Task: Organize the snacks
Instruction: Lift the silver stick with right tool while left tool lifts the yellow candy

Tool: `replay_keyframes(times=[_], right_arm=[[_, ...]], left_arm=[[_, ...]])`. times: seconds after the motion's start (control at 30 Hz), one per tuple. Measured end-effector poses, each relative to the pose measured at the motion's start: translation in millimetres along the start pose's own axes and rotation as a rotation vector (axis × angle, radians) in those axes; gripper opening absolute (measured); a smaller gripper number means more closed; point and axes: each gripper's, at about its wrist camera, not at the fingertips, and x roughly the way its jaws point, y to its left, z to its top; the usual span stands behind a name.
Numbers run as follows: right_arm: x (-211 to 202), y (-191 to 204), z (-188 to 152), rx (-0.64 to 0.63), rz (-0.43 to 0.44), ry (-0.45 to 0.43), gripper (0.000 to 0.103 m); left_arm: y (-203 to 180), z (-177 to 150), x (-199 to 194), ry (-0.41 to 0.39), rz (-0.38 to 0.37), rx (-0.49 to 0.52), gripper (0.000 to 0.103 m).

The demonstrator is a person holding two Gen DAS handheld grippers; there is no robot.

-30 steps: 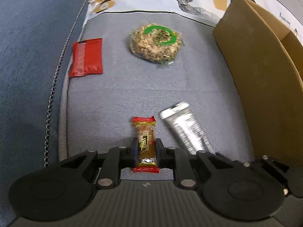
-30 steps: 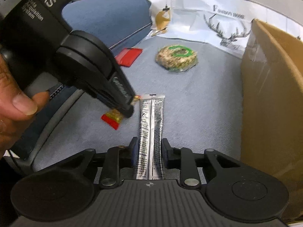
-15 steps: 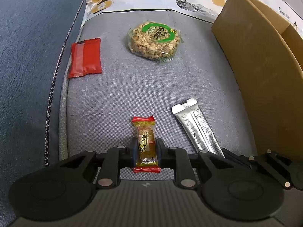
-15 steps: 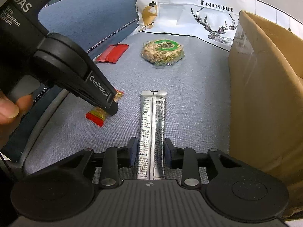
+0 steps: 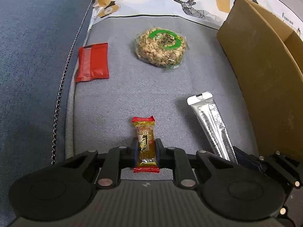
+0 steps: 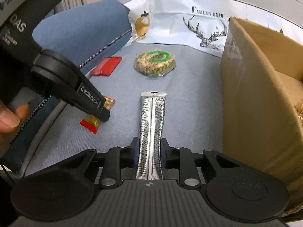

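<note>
My left gripper [image 5: 145,148] is shut on a small yellow candy with red ends [image 5: 144,143], held just above the grey cushion; the candy also shows in the right wrist view [image 6: 98,113]. My right gripper [image 6: 149,147] is shut on a long silver stick pack [image 6: 151,124], also seen in the left wrist view [image 5: 211,124]. A red packet [image 5: 92,62] and a round green-labelled rice cake [image 5: 162,47] lie on the cushion further back. An open cardboard box [image 5: 265,71] stands at the right.
The grey cushion [image 5: 123,98] sits on a blue sofa [image 5: 32,56] with a chain trim on the left. A white deer-print cloth [image 6: 189,22] lies behind. The box wall [image 6: 246,104] is close to my right gripper.
Both grippers have lifted slightly with their snacks held. The silver pack has risen off the cushion and the view has pulled back a little.
</note>
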Motion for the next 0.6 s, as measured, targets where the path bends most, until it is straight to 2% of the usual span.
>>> replay_keyframes(times=[0.17, 0.4, 0.6], right_arm=[[-8, 1, 1, -0.011, -0.002, -0.047, 0.024], [-35, 5, 4, -0.028, -0.011, -0.165, 0.024], [-67, 7, 13, -0.026, -0.012, -0.268, 0.023]], left_arm=[[1, 2, -10, -0.051, 0.010, -0.019, 0.018], [-5, -4, -57, -0.267, 0.029, -0.060, 0.018], [-15, -8, -86, -0.369, 0.025, -0.061, 0.018]])
